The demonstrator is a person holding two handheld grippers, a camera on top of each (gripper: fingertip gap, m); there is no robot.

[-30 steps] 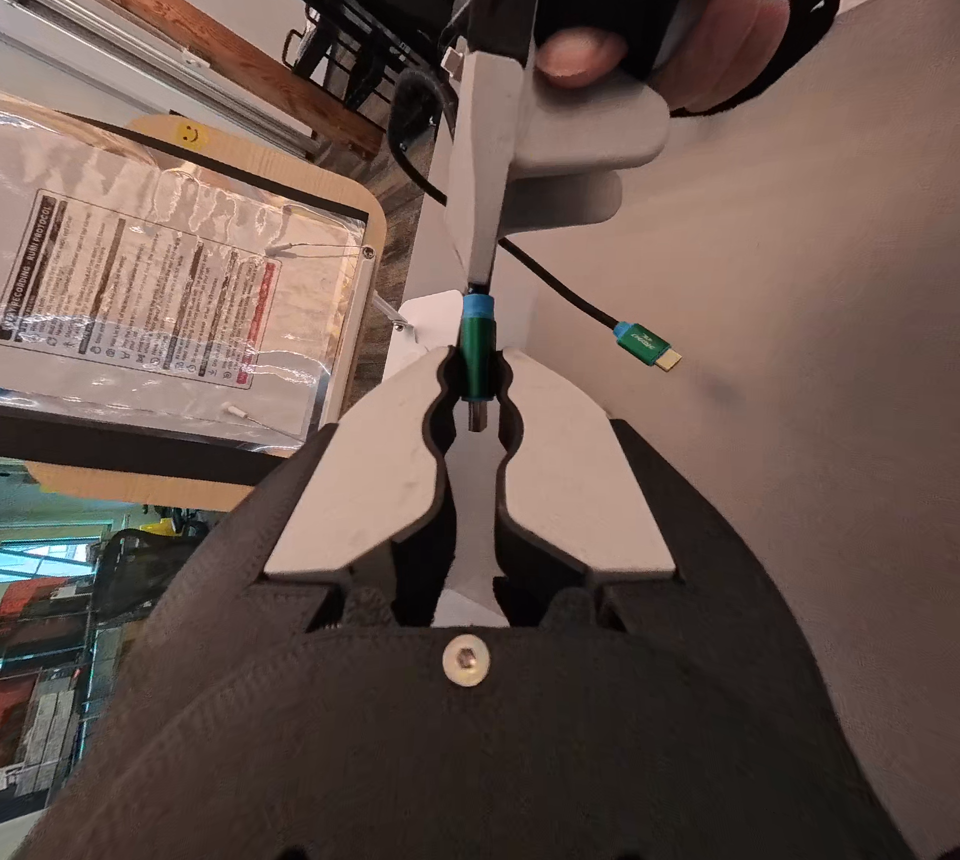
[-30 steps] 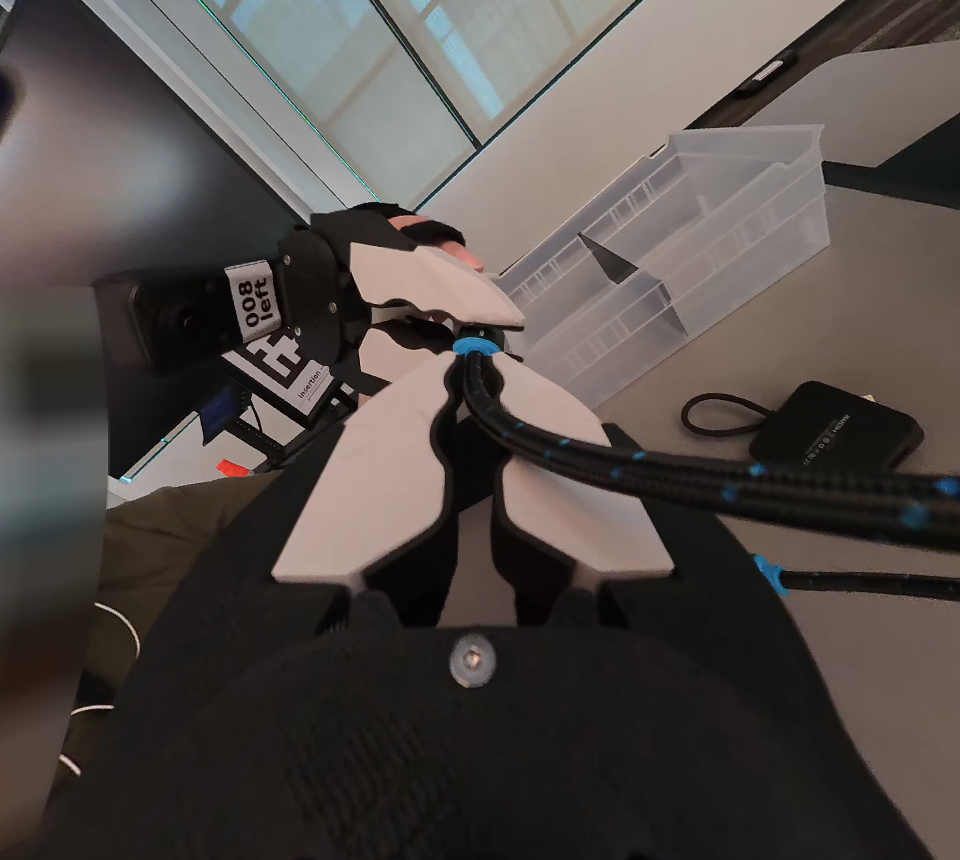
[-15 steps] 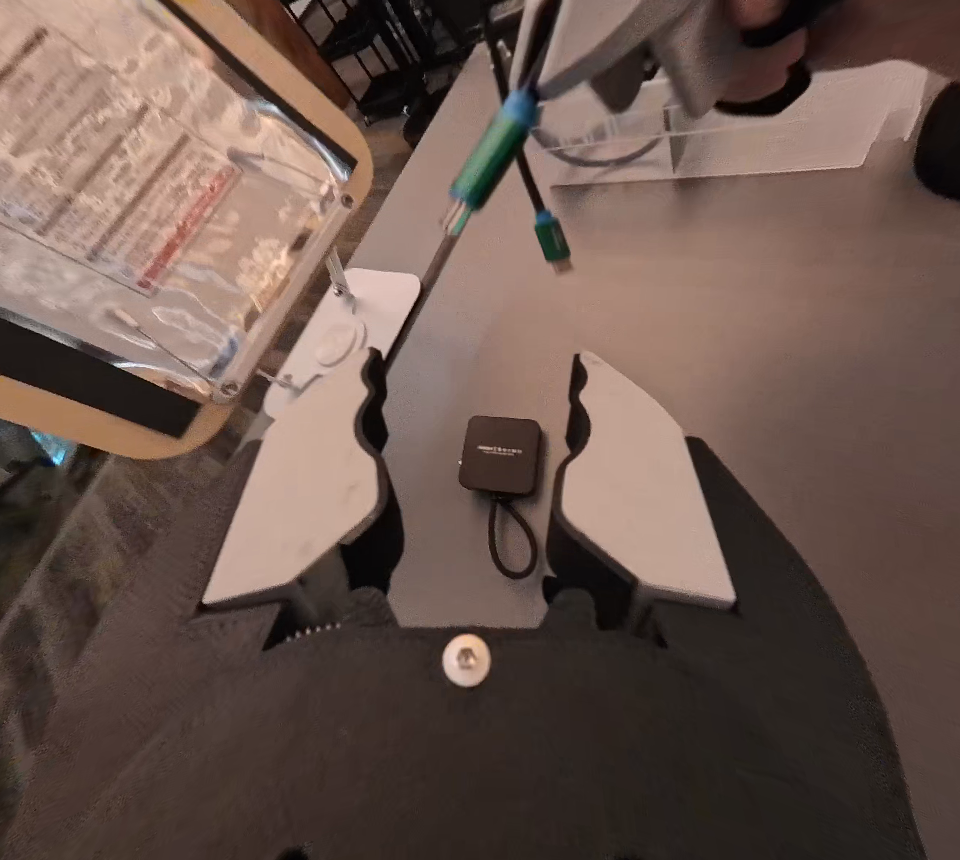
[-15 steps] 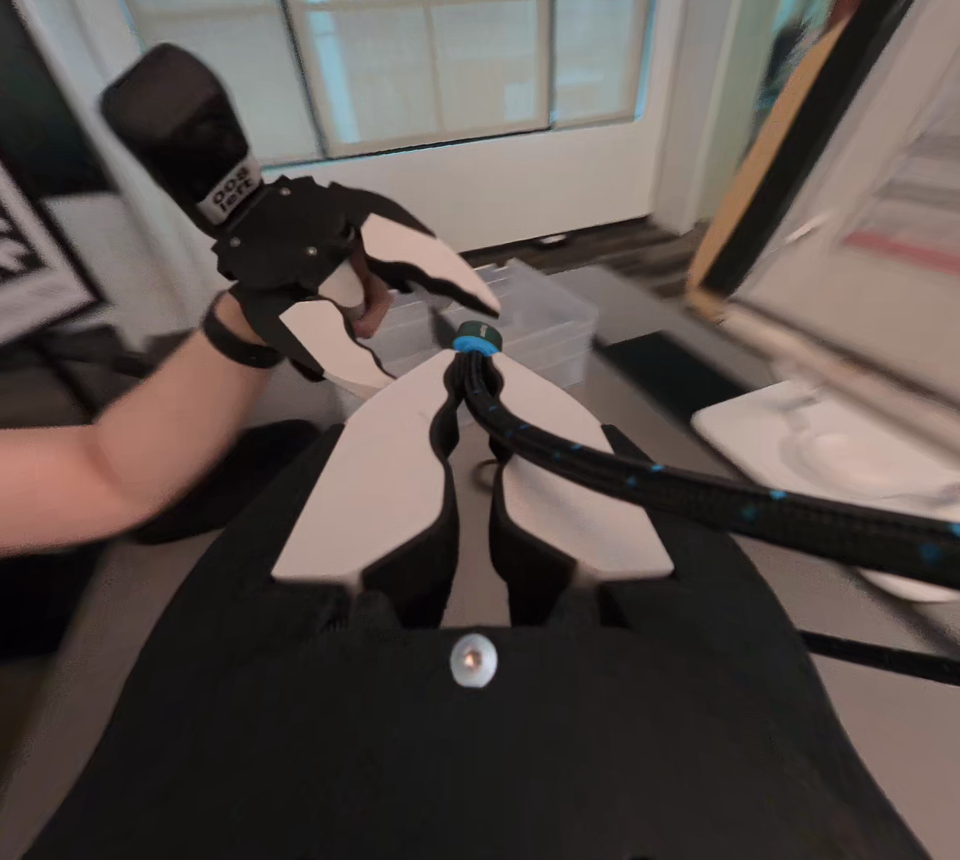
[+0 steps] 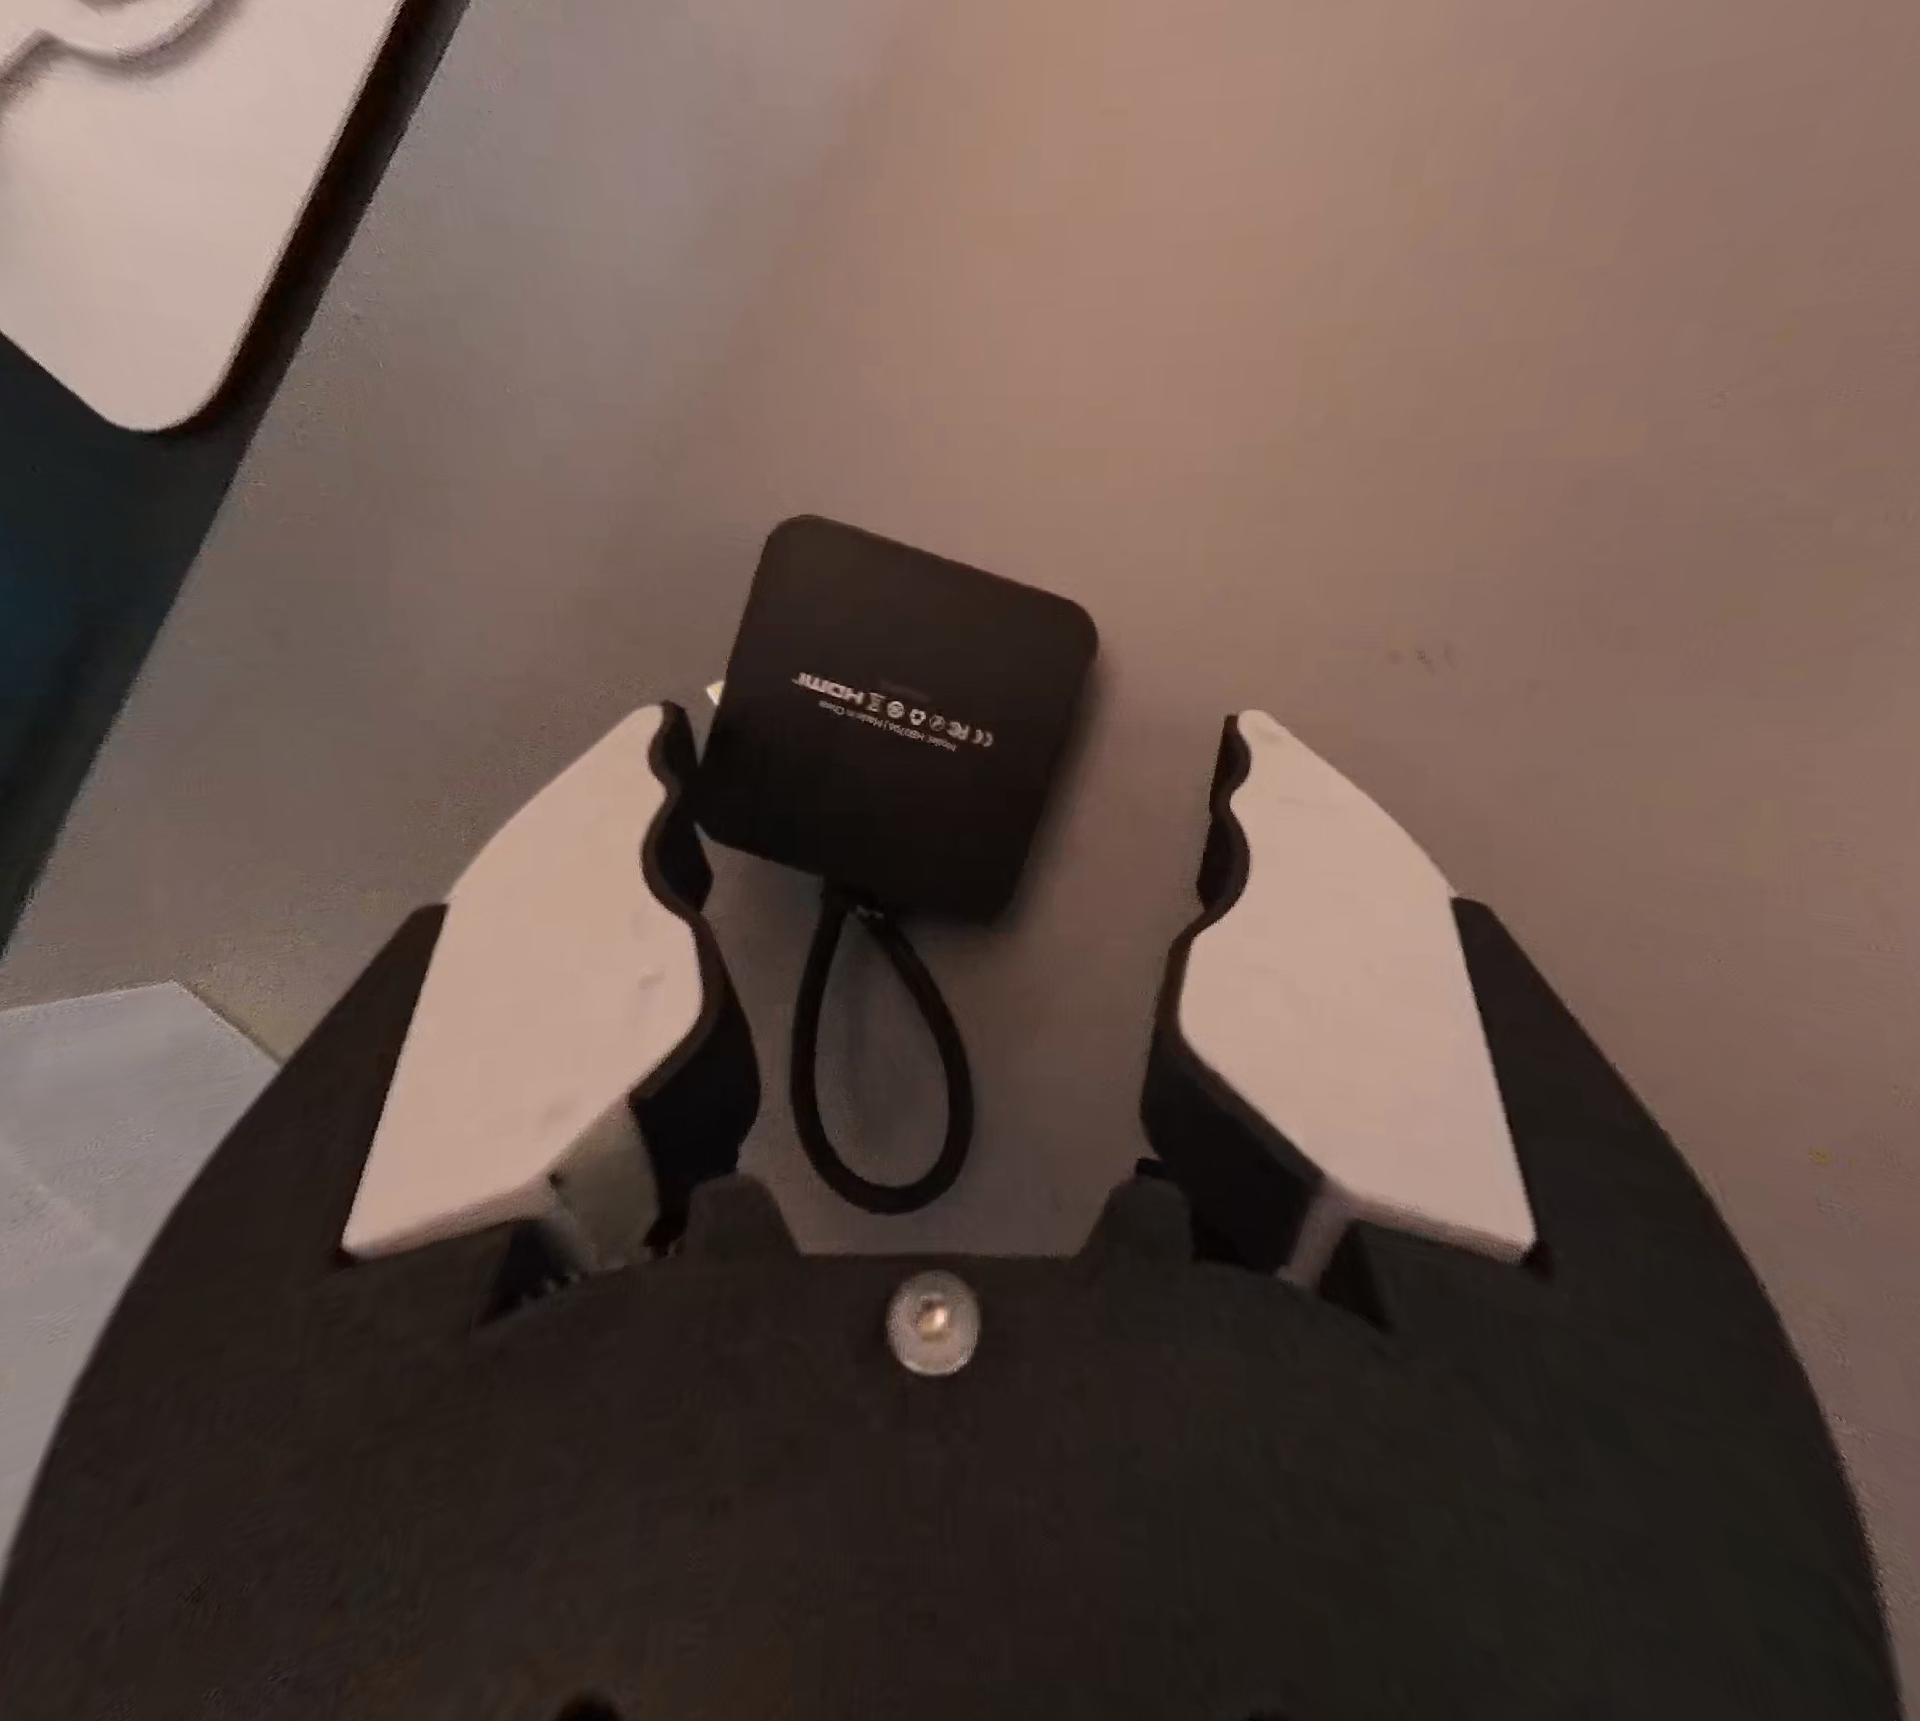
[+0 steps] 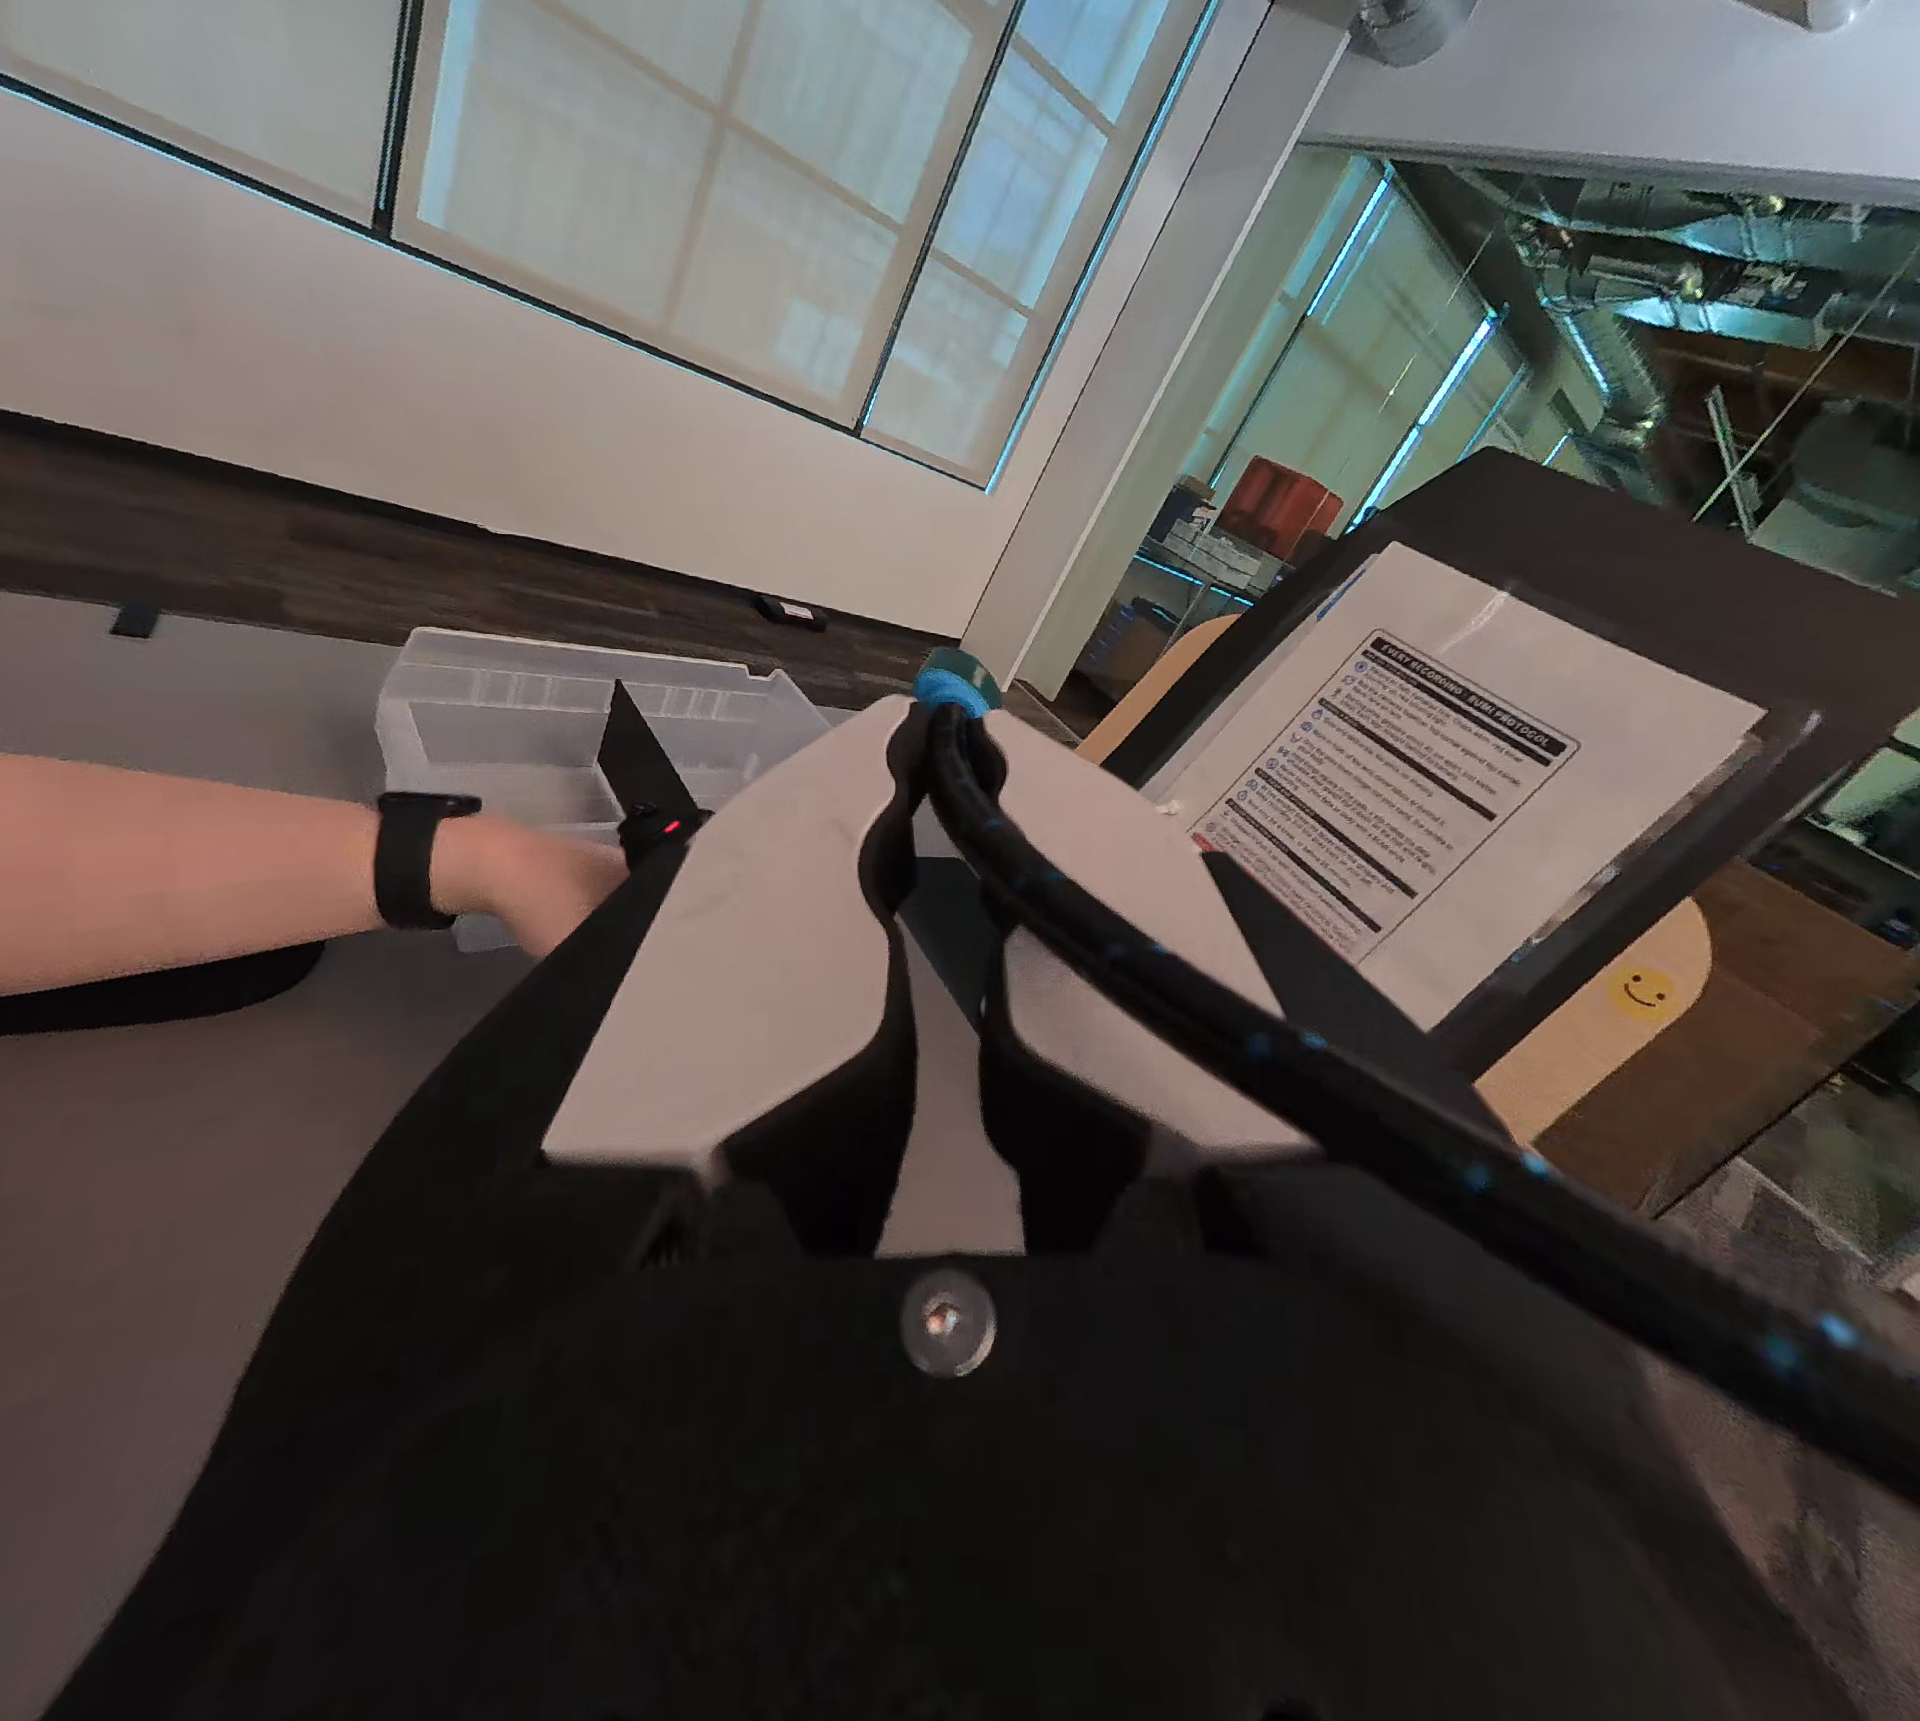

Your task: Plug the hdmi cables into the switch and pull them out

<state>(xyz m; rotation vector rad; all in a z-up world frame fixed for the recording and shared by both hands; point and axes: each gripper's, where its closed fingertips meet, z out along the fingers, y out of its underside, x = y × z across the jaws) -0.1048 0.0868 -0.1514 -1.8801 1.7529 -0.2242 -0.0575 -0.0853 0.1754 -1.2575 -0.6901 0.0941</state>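
Observation:
In the left wrist view the black square HDMI switch [image 5: 894, 715] lies on the grey table [image 5: 1351, 321], its short looped pigtail cable [image 5: 878, 1079] running toward me. My left gripper [image 5: 951, 736] is open and hovers over it, the fingers [image 5: 561, 933] straddling the near part of the switch, not touching it. In the right wrist view my right gripper [image 6: 940, 715] is shut on a black braided HDMI cable [image 6: 1247, 1027] just behind its blue-and-green plug [image 6: 951, 684], held up in the air. The plug tip is hidden.
A white stand base [image 5: 135, 113] sits at the table's left edge. In the right wrist view a clear plastic bin [image 6: 561, 736] stands at the back, a person's forearm [image 6: 208, 850] with a black wristband lies left, and a framed instruction sheet [image 6: 1434, 778] stands right.
My left gripper let go of the plug, opened, and dropped down close over the switch. My right gripper kept the cable and swung up and to the right.

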